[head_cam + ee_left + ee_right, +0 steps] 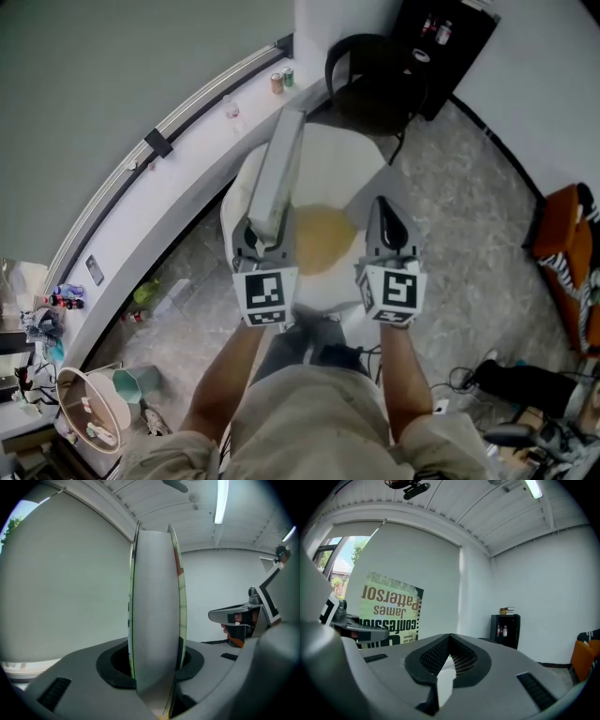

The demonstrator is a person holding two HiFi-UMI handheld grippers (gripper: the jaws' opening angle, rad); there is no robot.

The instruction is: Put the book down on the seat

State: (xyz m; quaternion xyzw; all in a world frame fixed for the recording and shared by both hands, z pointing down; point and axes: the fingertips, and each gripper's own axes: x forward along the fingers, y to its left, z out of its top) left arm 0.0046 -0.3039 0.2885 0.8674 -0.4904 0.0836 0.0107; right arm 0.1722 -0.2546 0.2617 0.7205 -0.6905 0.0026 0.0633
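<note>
My left gripper [259, 236] is shut on a book [277, 169] and holds it upright, edge-on, above the seat. In the left gripper view the book's page edge [155, 616] stands pinched between the two jaws. The right gripper view shows its printed cover [390, 615] upside down at the left. The seat [330, 155] is white and rounded with a yellowish patch in its middle, and it lies below both grippers. My right gripper [386, 208] hovers to the right of the book, shut with nothing in it [449, 641].
A black chair [375, 84] stands beyond the seat, with a black shelf [450, 37] holding bottles behind it. Two cans [281, 80] sit on the curved sill. An orange chair [562, 244] is at the right, cables [469, 375] on the floor, a green bucket [141, 380] at lower left.
</note>
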